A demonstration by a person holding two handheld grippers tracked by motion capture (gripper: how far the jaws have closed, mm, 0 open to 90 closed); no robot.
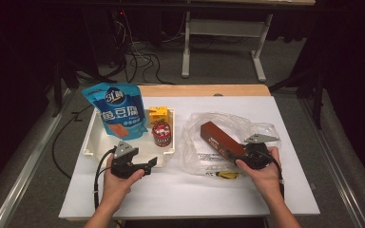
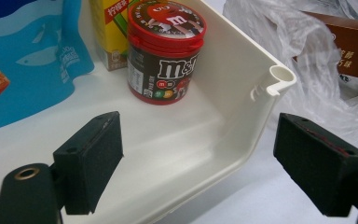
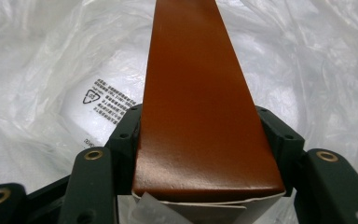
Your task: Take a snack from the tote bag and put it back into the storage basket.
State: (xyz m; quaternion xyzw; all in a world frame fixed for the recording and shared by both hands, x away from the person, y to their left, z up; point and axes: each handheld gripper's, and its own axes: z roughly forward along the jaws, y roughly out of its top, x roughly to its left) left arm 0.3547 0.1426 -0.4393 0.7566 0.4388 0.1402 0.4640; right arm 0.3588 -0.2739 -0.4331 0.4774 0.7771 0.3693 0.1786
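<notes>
A long brown box (image 1: 218,137) lies tilted over a clear plastic bag (image 1: 197,159) at the right. My right gripper (image 1: 235,153) is shut on its near end. In the right gripper view the box (image 3: 196,93) runs away from me, with the pads of the gripper (image 3: 198,126) pressed on both of its sides. My left gripper (image 1: 151,164) stands open at the near right corner of a white tray (image 1: 89,142). One of its jaws is inside the tray wall (image 2: 279,77) and the other outside, neither touching it (image 2: 209,158).
In the tray stand a red M&M's jar (image 1: 162,133) (image 2: 165,56), a yellow carton (image 1: 158,114) (image 2: 109,32) and a blue snack pouch (image 1: 119,111) (image 2: 23,56). The crumpled bag (image 3: 51,70) spreads around the box. The white tabletop (image 1: 180,190) extends toward me.
</notes>
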